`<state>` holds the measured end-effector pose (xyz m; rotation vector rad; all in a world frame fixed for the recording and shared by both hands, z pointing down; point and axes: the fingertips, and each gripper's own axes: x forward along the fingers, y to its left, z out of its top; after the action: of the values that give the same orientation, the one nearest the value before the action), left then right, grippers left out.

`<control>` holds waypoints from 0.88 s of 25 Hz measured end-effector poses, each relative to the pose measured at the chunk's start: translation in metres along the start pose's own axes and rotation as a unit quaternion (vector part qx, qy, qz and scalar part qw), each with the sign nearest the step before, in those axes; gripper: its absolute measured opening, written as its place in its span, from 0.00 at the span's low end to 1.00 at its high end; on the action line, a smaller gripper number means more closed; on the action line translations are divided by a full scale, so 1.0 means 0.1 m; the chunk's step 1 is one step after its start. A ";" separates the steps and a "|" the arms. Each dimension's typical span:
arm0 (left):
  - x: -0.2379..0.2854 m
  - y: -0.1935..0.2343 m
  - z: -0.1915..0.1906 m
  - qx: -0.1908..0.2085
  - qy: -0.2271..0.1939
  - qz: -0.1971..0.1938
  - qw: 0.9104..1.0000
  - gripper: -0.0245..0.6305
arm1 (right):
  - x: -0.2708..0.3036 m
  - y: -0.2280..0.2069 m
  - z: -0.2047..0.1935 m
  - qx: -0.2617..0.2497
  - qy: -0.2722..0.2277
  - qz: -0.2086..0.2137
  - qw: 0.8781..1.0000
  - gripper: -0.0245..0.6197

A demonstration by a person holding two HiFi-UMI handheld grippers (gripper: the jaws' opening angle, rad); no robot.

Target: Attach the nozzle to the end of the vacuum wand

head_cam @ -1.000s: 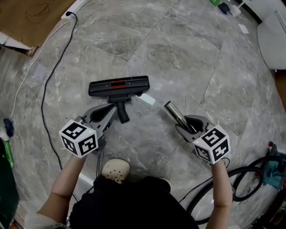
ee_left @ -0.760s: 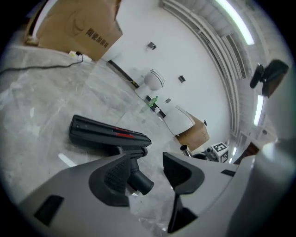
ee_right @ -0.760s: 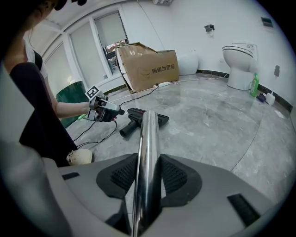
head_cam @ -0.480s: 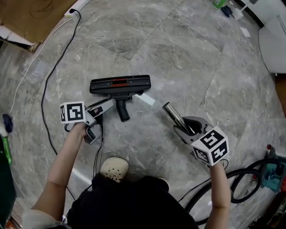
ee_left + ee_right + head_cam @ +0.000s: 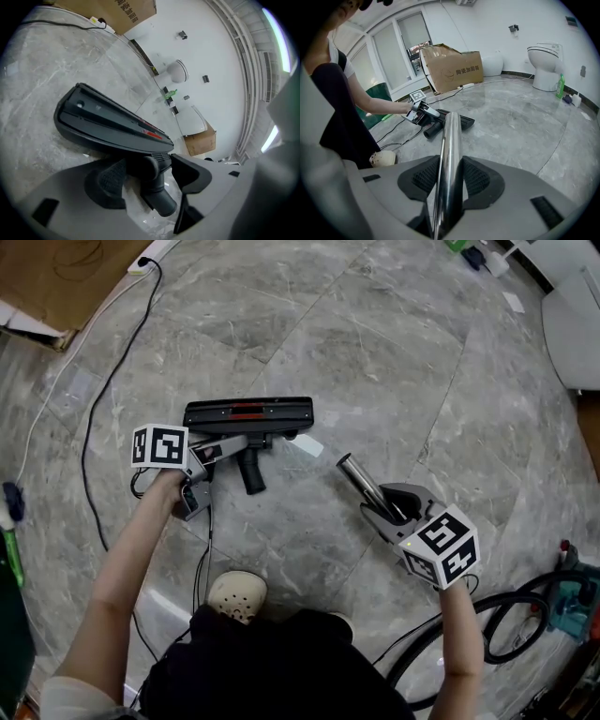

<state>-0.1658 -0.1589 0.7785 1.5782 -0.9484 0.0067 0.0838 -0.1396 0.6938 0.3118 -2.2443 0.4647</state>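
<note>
The lower end of the wand (image 5: pixel 361 486) is hidden under the right gripper (image 5: pixel 382 510). The hose (image 5: pixel 412 659) is cut off at five o'clock, the cardboard box (image 5: pixel 66 268) at eleven o'clock.

Floor (image 5: pixel 375 362): grey marble-pattern tiles with thin joints, glossy.

Lying directly on it, by clock face in the head view:
- 11 o'clock, near centre: black floor nozzle (image 5: pixel 248 415) with red strip, flat on the tiles, neck pointing to 6.
- At the nozzle's 4 o'clock, just beside it: pale plastic wrapper (image 5: pixel 307 446).
- 10 to 11 o'clock, corner: flattened cardboard (image 5: pixel 66 277); white power strip (image 5: pixel 155 254) at its edge.
- 9 to 11 o'clock: black cable (image 5: pixel 103 418) and white cable (image 5: pixel 56 399), both curving toward 8.
- 1 o'clock: small white scrap (image 5: pixel 512 302).
- 4 to 5 o'clock: looped black hose (image 5: pixel 497 615).
- 6 to 7 o'clock: cream clog (image 5: pixel 236 596).
</note>
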 end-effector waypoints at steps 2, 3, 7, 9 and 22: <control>0.05 0.05 0.03 -0.015 0.001 0.001 1.000 0.48 | 0.02 0.01 -0.01 -0.001 0.002 0.002 1.000 0.28; 0.08 0.05 0.05 -0.022 0.000 -0.003 1.000 0.47 | 0.03 0.02 -0.02 -0.002 0.004 0.003 1.000 0.28; 0.19 0.01 0.11 -0.026 0.001 -0.020 0.999 0.44 | 0.07 0.05 -0.03 -0.002 0.007 0.009 1.000 0.28; 0.24 -0.03 0.12 -0.020 -0.003 -0.029 0.999 0.43 | 0.08 0.06 -0.03 0.000 0.007 0.012 1.000 0.28; 0.31 -0.26 0.14 -0.022 -0.090 -0.048 0.995 0.34 | 0.13 0.14 -0.04 0.005 0.010 0.025 1.000 0.28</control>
<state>-0.1371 -0.1898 0.7688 1.6020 -1.0040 -0.2255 0.0731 -0.1260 0.7025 0.2551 -2.2355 0.5044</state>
